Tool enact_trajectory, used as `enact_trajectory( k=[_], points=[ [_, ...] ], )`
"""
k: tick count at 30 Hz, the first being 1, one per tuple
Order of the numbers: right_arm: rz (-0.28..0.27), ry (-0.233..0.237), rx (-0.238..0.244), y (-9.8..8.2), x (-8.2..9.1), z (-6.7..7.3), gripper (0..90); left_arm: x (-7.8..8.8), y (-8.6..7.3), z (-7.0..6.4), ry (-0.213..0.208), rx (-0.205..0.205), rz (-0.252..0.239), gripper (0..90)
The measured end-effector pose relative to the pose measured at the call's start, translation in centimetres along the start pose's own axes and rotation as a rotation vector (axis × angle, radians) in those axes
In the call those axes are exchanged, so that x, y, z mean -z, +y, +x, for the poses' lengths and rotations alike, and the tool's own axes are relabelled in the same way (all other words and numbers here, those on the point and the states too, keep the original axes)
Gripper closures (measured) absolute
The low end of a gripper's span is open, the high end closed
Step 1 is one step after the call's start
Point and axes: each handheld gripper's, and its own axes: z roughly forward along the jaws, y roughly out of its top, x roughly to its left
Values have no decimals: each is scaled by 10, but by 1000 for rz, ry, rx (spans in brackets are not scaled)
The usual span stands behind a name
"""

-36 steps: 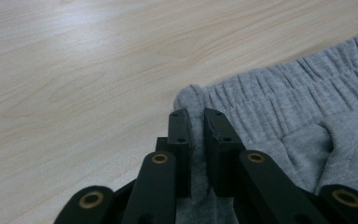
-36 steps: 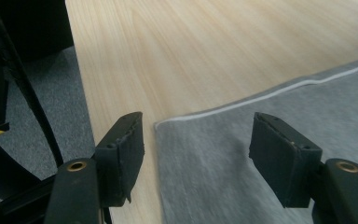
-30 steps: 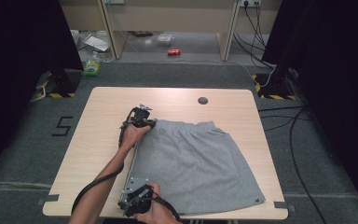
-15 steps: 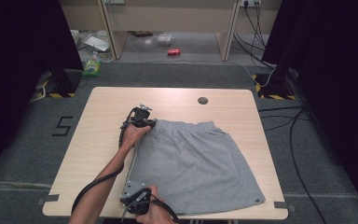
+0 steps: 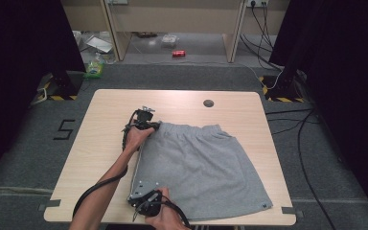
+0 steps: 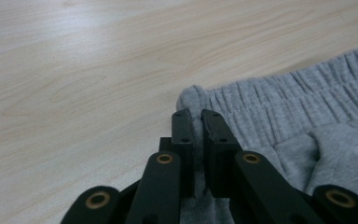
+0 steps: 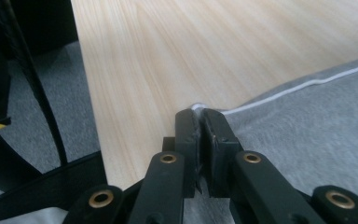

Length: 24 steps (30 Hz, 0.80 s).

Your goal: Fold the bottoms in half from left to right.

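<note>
Grey shorts (image 5: 199,167) are laid flat on the wooden table (image 5: 100,134), the elastic waistband toward the far side. The waistband's left corner (image 6: 191,95) is pinched between the closed fingers of the left gripper (image 6: 196,122). The near hem corner, edged with white trim (image 7: 279,91), is clamped in the right gripper (image 7: 199,122), its fingers pressed together on the cloth.
</note>
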Motion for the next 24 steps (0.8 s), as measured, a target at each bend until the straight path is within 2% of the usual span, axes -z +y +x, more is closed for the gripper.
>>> enact_trajectory(
  k=[6,11,16,24],
  points=[
    [-68,0,-31,3,29,-7,856,12,17,-6,-22,14,-31,840],
    [-146,-23,-82,-3,70,-20,857,23,36,-19,-42,17,-55,841],
    [-220,-68,-135,-18,115,-32,857,28,54,-38,-55,2,-70,841],
    [-311,-171,-213,-52,179,-49,857,30,81,-75,-77,-24,-89,841]
  ],
)
